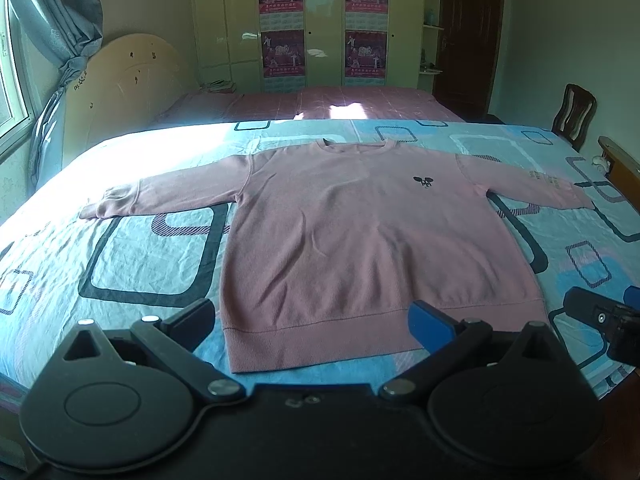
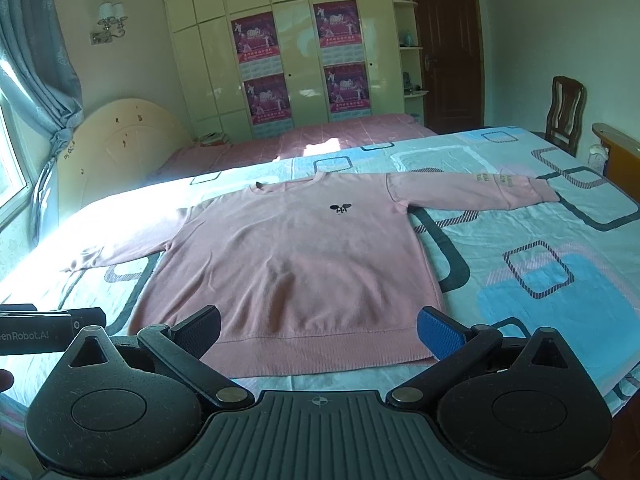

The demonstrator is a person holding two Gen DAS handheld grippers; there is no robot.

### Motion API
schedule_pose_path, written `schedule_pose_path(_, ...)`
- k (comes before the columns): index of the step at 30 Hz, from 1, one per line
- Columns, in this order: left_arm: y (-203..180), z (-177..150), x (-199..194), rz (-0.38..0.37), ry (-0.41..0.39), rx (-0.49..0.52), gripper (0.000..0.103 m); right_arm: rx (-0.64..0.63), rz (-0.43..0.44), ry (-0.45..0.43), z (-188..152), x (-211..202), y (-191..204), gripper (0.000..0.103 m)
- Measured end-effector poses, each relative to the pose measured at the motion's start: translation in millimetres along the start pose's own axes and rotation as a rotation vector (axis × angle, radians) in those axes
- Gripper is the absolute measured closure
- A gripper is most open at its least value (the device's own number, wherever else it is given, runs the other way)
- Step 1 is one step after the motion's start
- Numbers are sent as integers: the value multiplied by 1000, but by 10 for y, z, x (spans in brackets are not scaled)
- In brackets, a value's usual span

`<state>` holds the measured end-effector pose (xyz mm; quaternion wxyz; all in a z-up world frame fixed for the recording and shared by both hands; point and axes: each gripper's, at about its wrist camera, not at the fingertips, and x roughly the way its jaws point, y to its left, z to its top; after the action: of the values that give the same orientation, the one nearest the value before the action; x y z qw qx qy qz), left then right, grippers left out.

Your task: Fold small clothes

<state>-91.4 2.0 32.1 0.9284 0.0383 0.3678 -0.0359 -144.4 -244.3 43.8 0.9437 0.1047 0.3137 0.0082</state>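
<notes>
Now both grippers hang just off the near hem, fingers spread wide and holding nothing, the fold not yet begun.

One pink sweatshirt (image 1: 360,232) lies flat, front up, across the middle of the frame on the patterned bedsheet (image 1: 132,264), both sleeves stretched out to the sides, neck toward the top. The left gripper (image 1: 312,322) sits at the hem's lower-left corner, the right gripper (image 2: 320,330) at its lower-right. I'd say start with a sleeve: pinch its cuff cleanly, carry it low across the chest, keep the body unwrinkled. Count: one garment, two sleeves, two grippers, one small black chest logo (image 1: 423,181).
</notes>
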Motion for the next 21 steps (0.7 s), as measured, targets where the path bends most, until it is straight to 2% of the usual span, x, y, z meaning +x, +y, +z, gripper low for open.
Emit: schedule_pose_path(21, -7, 26, 23, 11, -1, 1, 0, 6, -1, 3, -3, 47, 31, 0)
